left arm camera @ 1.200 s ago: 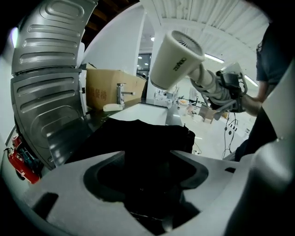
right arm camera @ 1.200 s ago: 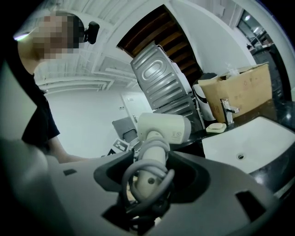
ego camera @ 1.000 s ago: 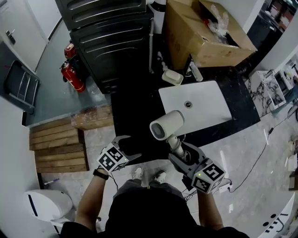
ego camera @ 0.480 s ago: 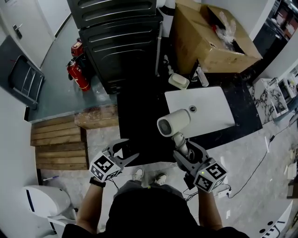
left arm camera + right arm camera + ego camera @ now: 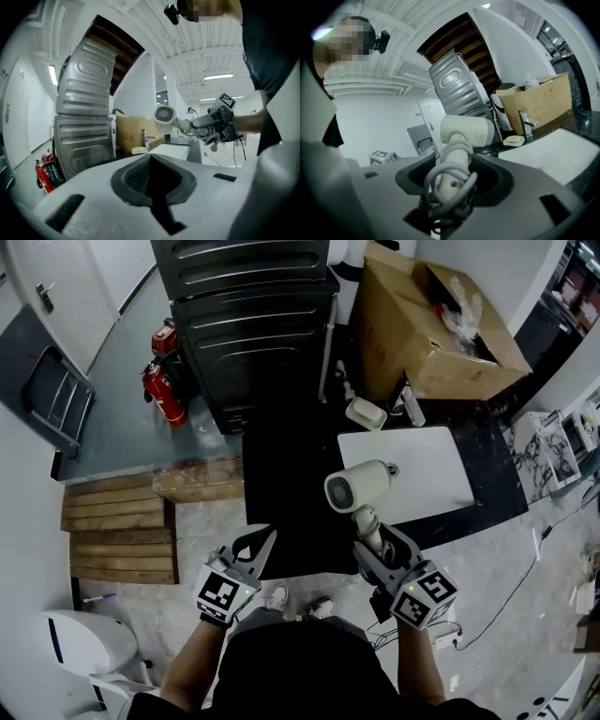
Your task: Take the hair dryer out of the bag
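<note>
Both grippers are in front of us, but we are seeing change only in the left gripper (image 5: 259, 540). Its jaws, spread wide half a second ago, have just been closing and are now lying together with nothing between them. We are also raising that hand and swinging it so that it is pointing ahead, nearly level, instead of angling toward the right.

The right gripper (image 5: 373, 538) is staying put, its jaws standing wide around the handle of the hair dryer (image 5: 358, 488) and pinching it together with the grey cord (image 5: 459, 148) looped there. The dryer is hanging in the air, barrel up, above the near edge of the black counter (image 5: 281, 484), just beside the white sink (image 5: 422, 479).

No bag is showing in any view, so we are judging the removal as done, with the free left gripper no longer needed for it.
</note>
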Motion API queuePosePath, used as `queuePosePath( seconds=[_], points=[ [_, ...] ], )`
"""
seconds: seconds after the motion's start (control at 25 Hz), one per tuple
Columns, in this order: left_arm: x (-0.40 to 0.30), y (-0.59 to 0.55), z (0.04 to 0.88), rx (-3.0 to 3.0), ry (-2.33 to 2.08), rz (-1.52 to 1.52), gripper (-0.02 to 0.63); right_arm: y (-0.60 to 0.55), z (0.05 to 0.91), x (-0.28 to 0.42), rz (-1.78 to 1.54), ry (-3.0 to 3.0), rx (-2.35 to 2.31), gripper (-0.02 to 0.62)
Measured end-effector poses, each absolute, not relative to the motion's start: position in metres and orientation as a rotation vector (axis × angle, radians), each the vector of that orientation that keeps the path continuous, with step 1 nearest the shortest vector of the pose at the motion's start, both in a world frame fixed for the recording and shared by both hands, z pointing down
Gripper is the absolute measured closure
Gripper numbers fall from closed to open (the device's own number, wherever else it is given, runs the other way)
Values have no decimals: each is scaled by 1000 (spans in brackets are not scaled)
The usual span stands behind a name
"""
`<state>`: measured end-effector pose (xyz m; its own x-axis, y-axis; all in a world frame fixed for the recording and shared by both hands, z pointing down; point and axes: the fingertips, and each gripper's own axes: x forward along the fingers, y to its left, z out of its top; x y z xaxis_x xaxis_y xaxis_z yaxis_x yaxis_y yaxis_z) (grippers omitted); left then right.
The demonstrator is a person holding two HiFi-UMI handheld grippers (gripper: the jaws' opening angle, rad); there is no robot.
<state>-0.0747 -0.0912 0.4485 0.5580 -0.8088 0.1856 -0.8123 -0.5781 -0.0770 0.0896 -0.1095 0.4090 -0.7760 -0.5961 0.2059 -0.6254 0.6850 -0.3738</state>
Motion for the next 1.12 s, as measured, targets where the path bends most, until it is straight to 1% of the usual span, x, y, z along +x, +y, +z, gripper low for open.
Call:
queuePosePath(
  seconds=[0.24,0.48,0.72,1.12],
  points=[
    [-101,-83,406,2659,-1705,186,584,-118,397,92,624,-2831,1054,353],
    [-127,-70,387,2608,-1841,138,584,-122,386,100,620,-2845,1117,353],
    [-130,-73,379,2630,-1844,130,584,-127,371,110,595,-2853,1181,353],
    [-112,-90,374,2702,-1752,110,584,-130,361,118,599,-2851,1233,353]
  ],
)
